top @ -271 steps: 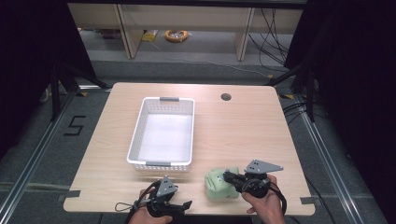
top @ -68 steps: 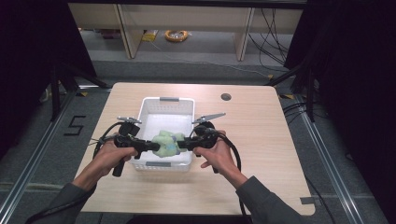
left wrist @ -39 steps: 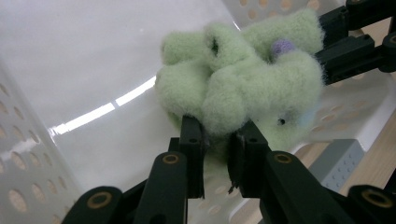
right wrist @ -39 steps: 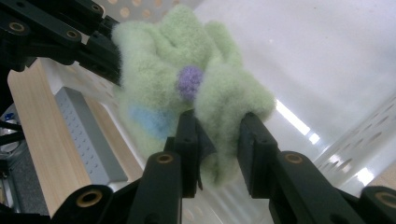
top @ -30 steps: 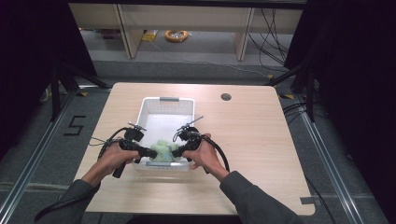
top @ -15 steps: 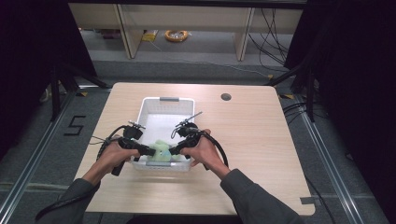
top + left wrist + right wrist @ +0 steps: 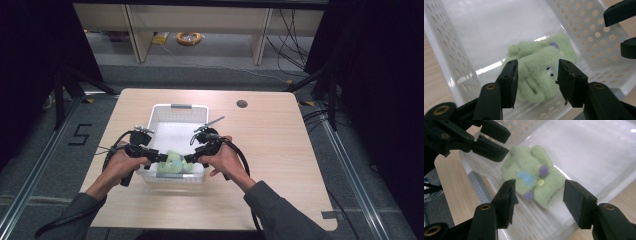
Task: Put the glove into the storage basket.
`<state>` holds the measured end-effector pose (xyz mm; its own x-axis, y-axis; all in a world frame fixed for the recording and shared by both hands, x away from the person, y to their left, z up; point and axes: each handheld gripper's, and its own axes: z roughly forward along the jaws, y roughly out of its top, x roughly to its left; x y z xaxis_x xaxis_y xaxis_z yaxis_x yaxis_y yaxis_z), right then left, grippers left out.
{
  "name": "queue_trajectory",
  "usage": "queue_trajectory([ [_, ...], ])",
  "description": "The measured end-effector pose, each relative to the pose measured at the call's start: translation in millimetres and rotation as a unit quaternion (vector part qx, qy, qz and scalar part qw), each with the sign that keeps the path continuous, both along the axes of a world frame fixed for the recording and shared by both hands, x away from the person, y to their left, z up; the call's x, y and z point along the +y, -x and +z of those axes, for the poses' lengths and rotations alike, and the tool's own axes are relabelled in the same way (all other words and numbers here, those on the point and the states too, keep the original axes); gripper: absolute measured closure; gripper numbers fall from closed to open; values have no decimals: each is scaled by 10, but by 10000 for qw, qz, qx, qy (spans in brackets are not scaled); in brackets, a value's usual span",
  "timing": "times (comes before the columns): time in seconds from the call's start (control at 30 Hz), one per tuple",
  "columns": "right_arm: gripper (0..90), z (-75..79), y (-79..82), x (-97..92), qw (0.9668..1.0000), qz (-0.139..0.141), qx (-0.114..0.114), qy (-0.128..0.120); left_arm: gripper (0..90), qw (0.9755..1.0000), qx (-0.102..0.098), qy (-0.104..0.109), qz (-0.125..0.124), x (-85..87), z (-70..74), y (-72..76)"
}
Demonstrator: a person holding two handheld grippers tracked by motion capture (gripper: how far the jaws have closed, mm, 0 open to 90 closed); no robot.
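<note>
A green plush toy (image 7: 172,162) with purple and yellow buttons lies on the floor of the white perforated basket (image 7: 172,109), at its near end. The plush toy (image 7: 541,68) sits just beyond my left gripper (image 7: 537,83), whose jaws are open and apart from it. In the right gripper view the plush toy (image 7: 534,178) lies free below my right gripper (image 7: 539,202), also open. In the high view the left gripper (image 7: 159,158) and right gripper (image 7: 190,157) flank the toy over the basket's near edge.
The basket stands in the middle of a light wooden table (image 7: 280,150). A round cable hole (image 7: 242,104) is at the table's far right. Bare tabletop lies on both sides of the basket. Shelving and cables stand beyond the far edge.
Both grippers carried the toy from the table's near edge up over the basket and lowered it. It now lies loose in the basket and both grippers stand open.
</note>
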<state>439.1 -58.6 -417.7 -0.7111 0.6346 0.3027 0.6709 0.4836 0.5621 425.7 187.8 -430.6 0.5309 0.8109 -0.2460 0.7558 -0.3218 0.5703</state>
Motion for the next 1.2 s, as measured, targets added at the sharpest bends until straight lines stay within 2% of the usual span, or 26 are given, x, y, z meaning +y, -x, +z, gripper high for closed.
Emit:
queue_trajectory([
  [0.07,435,12,8,-15,10000,23,41,-30,465,10000,-32,64,66,-32,27,40],
  [0.1,429,16,11,-35,9999,49,-91,-62,449,10000,-64,57,42,-42,43,63],
  [0.13,424,29,25,-60,10000,-9,-17,-45,436,9999,-92,75,39,-54,53,81],
  [0.23,410,40,41,-116,10000,-66,-14,-42,401,9998,-150,76,63,-85,70,128],
  [0.27,400,35,50,-169,9998,52,-129,-145,378,9998,-140,141,73,-104,60,152],
  [0.37,393,28,55,-219,9997,50,-179,-162,364,9998,-112,129,68,-111,66,174],
  [0.5,377,39,76,-322,9995,23,-226,-226,354,9990,-229,321,191,-131,73,233],
  [0.57,370,51,95,-385,9995,-31,-212,-251,349,9986,-266,431,169,-151,74,274],
  [0.6,366,52,112,-405,9996,-114,-133,-227,346,9984,-269,477,155,-156,81,294],
  [0.63,364,48,116,-437,9993,-35,-262,-265,338,9981,-291,523,145,-167,85,308],
  [0.7,355,53,167,-505,9991,-74,-246,-351,303,9971,-375,667,40,-216,94,367],
  [0.83,341,79,227,-579,9987,-131,-203,-460,260,9967,-373,724,-71,-257,96,426],
  [0.9,332,78,243,-668,9979,-43,-388,-524,235,9963,-355,769,-171,-289,86,467],
  [0.97,331,80,257,-682,9977,-33,-395,-549,223,9957,-364,822,-234,-316,85,505],
  [1.03,326,88,303,-761,9969,-24,-489,-618,214,9937,-390,1035,-164,-367,84,564],
  [1.2,320,103,388,-839,9959,-88,-468,-763,200,9912,-501,1191,-293,-431,91,673],
])
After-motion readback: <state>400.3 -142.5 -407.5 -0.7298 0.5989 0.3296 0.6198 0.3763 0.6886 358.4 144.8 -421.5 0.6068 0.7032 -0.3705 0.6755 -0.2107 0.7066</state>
